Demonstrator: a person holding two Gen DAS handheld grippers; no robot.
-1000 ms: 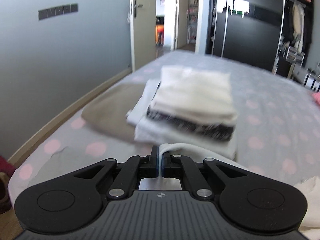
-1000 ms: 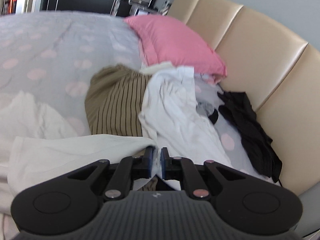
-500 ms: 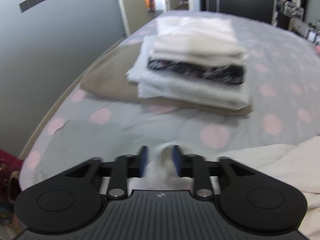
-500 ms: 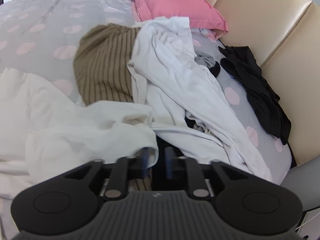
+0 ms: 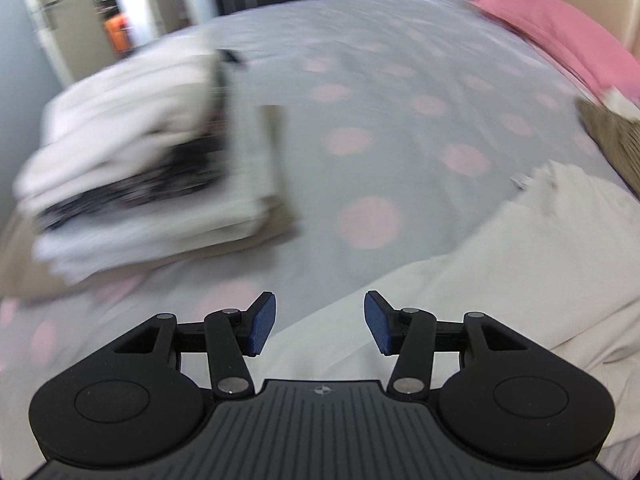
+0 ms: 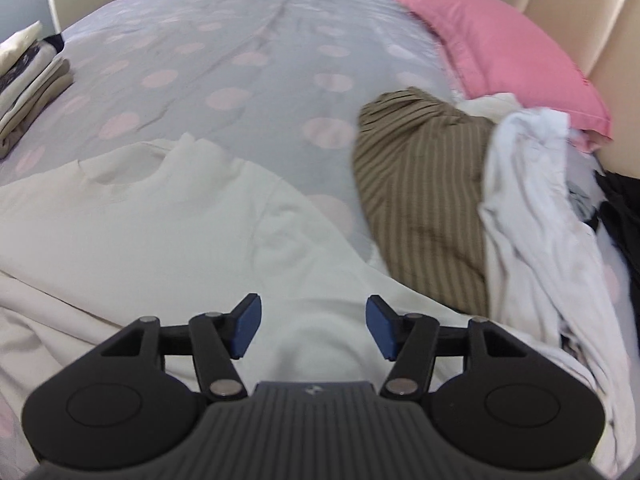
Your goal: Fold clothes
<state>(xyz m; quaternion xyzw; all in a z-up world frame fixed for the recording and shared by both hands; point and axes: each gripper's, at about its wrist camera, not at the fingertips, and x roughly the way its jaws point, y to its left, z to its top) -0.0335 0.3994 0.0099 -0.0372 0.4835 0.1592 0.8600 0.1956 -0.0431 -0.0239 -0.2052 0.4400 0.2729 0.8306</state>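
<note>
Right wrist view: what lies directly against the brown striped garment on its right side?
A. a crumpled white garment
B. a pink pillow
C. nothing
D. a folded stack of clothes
A: the crumpled white garment drapes over the right edge of the brown striped garment.

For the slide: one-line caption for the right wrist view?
Open right gripper above a cream shirt spread on the dotted bedspread, unfolded clothes piled beside a pink pillow.

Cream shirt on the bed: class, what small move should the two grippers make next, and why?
Probably each closes on a side edge of the cream shirt to fold it inward. Both the left gripper and right gripper are open and empty, and the shirt lies spread, collar away, unfolded.
</note>
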